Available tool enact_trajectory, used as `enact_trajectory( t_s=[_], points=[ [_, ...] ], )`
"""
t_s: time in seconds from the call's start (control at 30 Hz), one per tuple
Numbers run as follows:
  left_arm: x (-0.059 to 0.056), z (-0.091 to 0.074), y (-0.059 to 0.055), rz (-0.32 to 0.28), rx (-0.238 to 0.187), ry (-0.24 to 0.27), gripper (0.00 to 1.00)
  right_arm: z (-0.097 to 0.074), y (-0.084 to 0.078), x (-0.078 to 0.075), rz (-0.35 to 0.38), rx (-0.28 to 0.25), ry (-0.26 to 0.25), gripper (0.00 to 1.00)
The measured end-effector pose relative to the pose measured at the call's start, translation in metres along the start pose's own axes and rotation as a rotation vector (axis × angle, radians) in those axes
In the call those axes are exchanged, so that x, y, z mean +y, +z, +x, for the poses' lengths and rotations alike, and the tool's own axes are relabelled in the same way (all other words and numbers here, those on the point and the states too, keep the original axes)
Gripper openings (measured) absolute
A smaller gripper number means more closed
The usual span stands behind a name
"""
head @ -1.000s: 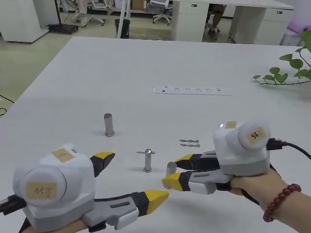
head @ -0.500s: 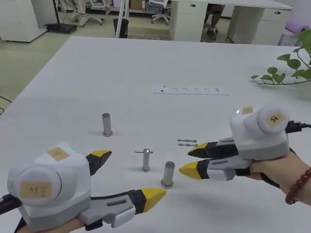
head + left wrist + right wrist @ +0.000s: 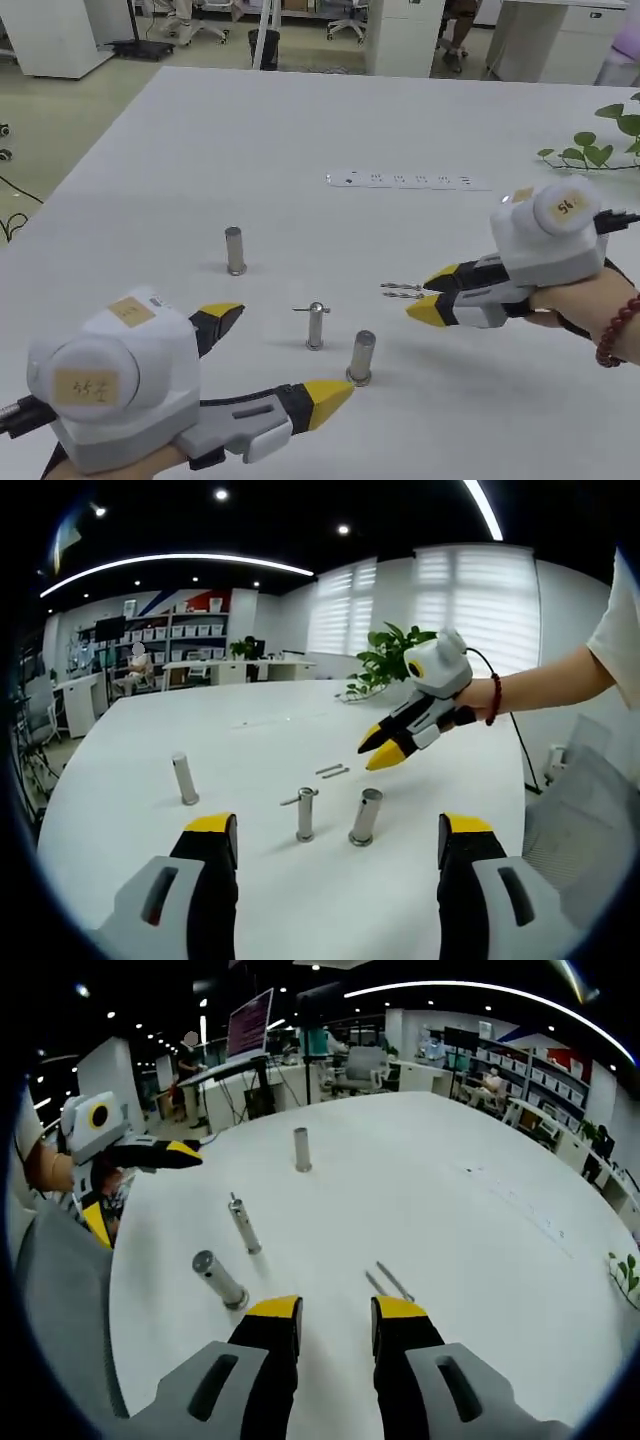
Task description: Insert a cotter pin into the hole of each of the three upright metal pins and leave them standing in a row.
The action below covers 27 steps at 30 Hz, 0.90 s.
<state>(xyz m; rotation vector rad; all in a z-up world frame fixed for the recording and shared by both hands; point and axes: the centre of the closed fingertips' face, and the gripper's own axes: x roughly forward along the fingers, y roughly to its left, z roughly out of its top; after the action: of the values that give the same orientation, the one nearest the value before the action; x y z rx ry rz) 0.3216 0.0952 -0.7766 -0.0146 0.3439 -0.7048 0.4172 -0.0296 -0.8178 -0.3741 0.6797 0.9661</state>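
My R gripper (image 3: 432, 293): jaws a little apart, narrow gap, nothing btwn them. Just ahead of its tips two loose cotter pins (image 3: 403, 290) lie side by side on the table (image 3: 300, 130). In the right gripper view they sit just past the jaw ends, roughly in line w/ the gap. Can't tell whether the tips rest on the tabletop or hang just above it.

My L gripper (image 3: 275, 355): jaws spread wide, empty. In the left gripper view the near metal pin (image 3: 361, 357) and the middle metal pin (image 3: 316, 326) stand upright ahead of the open jaws, btwn them, not touching. They are close to each other. The middle one has a thin crossbar through its head, prob. a cotter pin, too small to be sure. The far metal pin (image 3: 235, 250) stands upright well apart, further out to the left. The three make approx. a diagonal line.

Beyond: a power strip (image 3: 408, 181) flat on the table, and a plant (image 3: 600, 150) at the right edge.
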Motion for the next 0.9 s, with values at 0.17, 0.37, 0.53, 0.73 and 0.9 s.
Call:
enact_trajectory(
  t_s=[0.17,0.37,0.53,0.73,0.9],
  points=[
    [0.002,0.001,-0.002,0.001,0.009,0.002,0.83,0.010,-0.004,-0.012,-0.019,0.041,-0.002,0.28],
    [0.001,0.001,-0.003,0.010,0.015,0.005,0.82,0.024,-0.010,-0.023,-0.023,0.082,-0.008,0.26],
    [0.003,0.001,-0.006,0.001,0.024,0.013,0.82,0.033,-0.015,-0.027,-0.015,0.105,0.000,0.23],
    [0.005,0.000,-0.005,-0.010,0.022,0.019,0.81,0.036,-0.022,-0.030,-0.023,0.137,0.019,0.22],
    [0.006,-0.001,-0.005,-0.007,0.022,0.019,0.81,0.037,-0.025,-0.031,-0.043,0.165,0.037,0.19]
  ],
)
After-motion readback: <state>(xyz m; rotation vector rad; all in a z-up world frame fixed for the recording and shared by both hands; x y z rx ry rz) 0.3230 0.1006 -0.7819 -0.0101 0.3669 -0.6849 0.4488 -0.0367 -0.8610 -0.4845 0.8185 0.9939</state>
